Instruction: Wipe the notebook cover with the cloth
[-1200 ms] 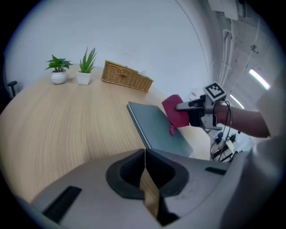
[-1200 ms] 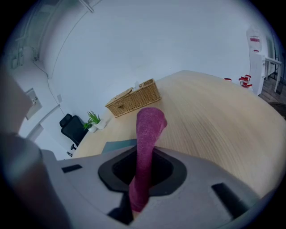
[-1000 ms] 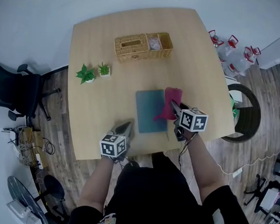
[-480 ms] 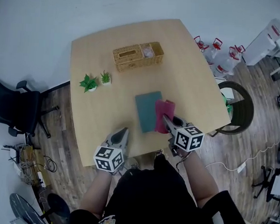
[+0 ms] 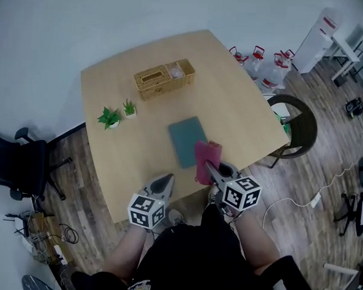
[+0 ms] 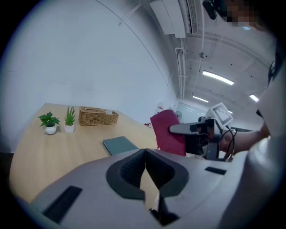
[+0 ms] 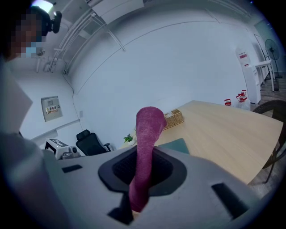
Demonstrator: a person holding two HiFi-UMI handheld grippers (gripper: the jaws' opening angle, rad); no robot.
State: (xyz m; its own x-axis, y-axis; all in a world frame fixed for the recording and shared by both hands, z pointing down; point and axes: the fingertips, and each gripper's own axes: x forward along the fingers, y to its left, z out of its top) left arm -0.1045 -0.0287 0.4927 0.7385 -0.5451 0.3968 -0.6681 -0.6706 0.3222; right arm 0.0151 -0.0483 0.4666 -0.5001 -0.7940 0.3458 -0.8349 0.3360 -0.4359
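Since before, my R gripper (image 5: 209,167) lifts off the notebook's (image 5: 183,138) near-right corner, clamped on cloth (image 5: 204,156) to carry it; L gripper (image 5: 166,179) shut, empty, idle.

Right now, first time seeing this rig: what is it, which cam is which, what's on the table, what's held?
There is no robot arm here. A person holds a two-jaw gripper in each hand, each carrying a cube with square markers. The overhead picture comes from a camera on the person's head, looking steeply down. The other two come from cameras riding on each gripper, looking along its own jaws. On the wooden table lie a teal notebook, a wicker basket and two small potted plants. The right gripper is shut on a magenta cloth, held in the air by the table's near edge, clear of the notebook. The left gripper is shut with nothing between its jaws.
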